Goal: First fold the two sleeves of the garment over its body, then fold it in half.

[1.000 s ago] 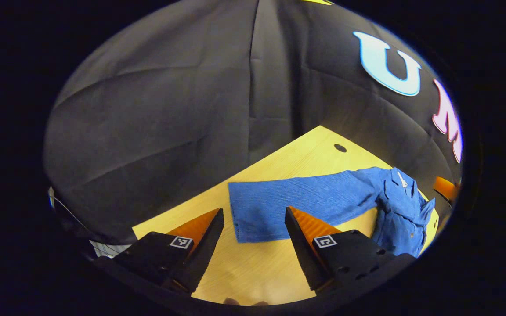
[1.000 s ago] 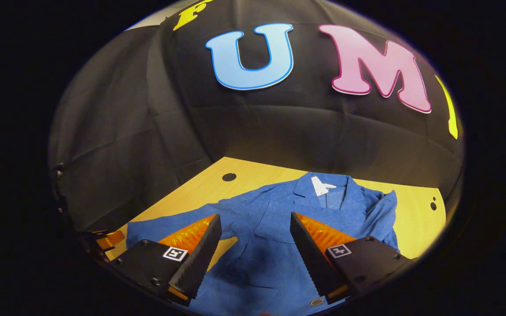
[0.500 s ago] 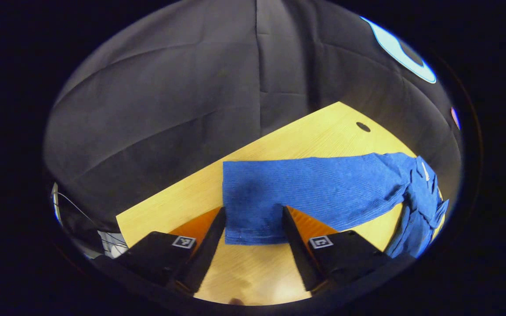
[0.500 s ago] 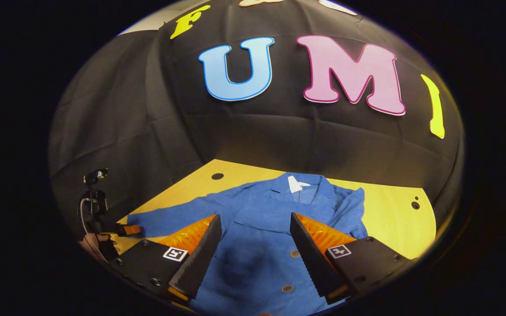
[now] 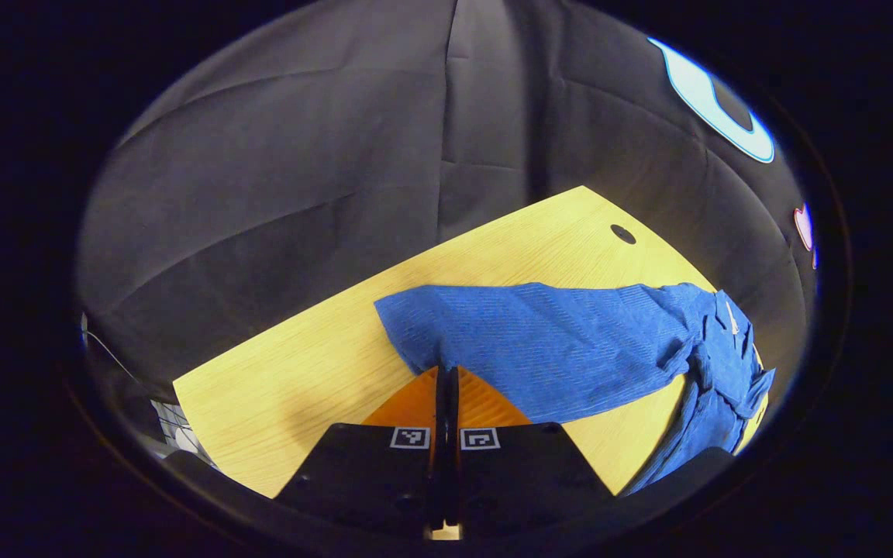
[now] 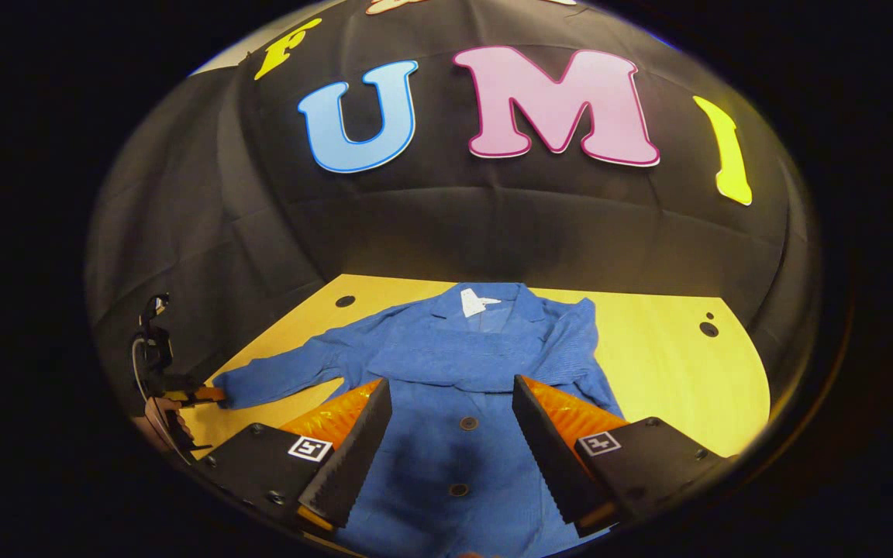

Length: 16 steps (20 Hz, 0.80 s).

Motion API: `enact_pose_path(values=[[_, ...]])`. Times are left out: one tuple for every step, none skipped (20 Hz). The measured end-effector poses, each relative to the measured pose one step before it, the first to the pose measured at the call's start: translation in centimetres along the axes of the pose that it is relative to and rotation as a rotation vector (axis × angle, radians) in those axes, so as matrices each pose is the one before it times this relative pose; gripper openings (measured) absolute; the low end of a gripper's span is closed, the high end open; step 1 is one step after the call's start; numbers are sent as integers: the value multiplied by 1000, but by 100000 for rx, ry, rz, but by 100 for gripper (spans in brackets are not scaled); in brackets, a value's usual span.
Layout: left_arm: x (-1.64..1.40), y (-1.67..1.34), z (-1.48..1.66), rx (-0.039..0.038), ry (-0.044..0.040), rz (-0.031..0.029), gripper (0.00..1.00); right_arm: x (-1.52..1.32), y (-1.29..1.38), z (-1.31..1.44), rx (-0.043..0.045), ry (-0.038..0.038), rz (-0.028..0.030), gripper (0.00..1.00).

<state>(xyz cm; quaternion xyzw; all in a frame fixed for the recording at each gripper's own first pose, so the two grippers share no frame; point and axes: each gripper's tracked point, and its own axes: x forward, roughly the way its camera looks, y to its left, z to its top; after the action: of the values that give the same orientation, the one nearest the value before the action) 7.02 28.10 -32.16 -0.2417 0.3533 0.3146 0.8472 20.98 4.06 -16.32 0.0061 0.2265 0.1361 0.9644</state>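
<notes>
Garment: I find the blue ribbed-knit buttoned jacket (image 6: 462, 387) lying front-up on the pale wooden table (image 6: 671, 372), collar toward the booth's black cloth wall (image 6: 493, 225)
Left sleeve: the long blue knit sleeve (image 5: 539, 341) stretches away from the jacket body; its cuff end is now lifted and puckered, where half a second ago it lay flat
Left gripper (image 5: 446, 380): I have just closed it; the fingers meet on the cuff edge, having stood apart moments before
Right gripper (image 6: 446, 434): fingers spread wide, holding nothing, hovering above the jacket's buttoned front
Far sleeve: looks already folded in against the jacket body
Assessment: with the cuff secured, I judge the sleeve ready to carry across onto the jacket body
</notes>
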Motion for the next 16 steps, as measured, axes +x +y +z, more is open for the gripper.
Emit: enact_pose_path(values=[[-557, -1135, 1177, -123, -3014, -1248, 0, -21, -588, 58, 425, -306, -825, 99], [-466, -1819, 1075, 424, -2539, -2580, 0, -39, -855, -5, 408, -79, -903, 99], [-552, -2055, 843, 366, -1839, -3771, 0, -85, -878, -49, 241, -65, -959, 99], [-454, -2310, 946, 1011, -1626, -4024, 0, -87, -878, -58, 366, 94, -1034, 99], [-635, -2426, 970, 2037, -2239, -3350, 0, -95, -807, -144, 703, 320, -951, 99], [-204, -2830, 1062, 2359, -2481, -3244, 0, -157, -871, -119, 943, 319, -724, 99], [-66, -2872, 819, 2283, -2256, -3830, 0, -244, -895, -77, 939, -24, -911, 99], [150, -3066, 433, 2110, -1384, -4695, 0, -115, -898, 35, 598, -132, -1074, 99], [219, -3151, 422, 2582, -1001, -4280, 0, -177, -1064, 56, 317, -289, -1264, 99], [381, -3395, 404, 3315, -1237, -4786, 0, -399, -1142, 18, 158, -442, -1504, 99], [941, -3264, -9, 3707, -1030, -4465, 0, -290, -1303, 91, 378, -376, -1857, 99], [563, -3290, -87, 3636, -520, -4665, 0, -418, -1297, -58, 1018, -290, -1934, 99], [805, -3365, -390, 2826, -88, -5137, 0, -345, -1321, -99, 1915, 177, -1871, 99], [902, -3598, -135, 1295, -724, -5623, 0, -328, -1169, -318, 2224, 602, -1095, 99], [1300, -3228, -255, 904, -1010, -5163, 0, -431, -905, -326, 1386, 222, -1162, 99], [1223, -3098, -664, 1502, 162, -4545, 0, -246, -1233, -343, 226, -5, -2067, 99]])
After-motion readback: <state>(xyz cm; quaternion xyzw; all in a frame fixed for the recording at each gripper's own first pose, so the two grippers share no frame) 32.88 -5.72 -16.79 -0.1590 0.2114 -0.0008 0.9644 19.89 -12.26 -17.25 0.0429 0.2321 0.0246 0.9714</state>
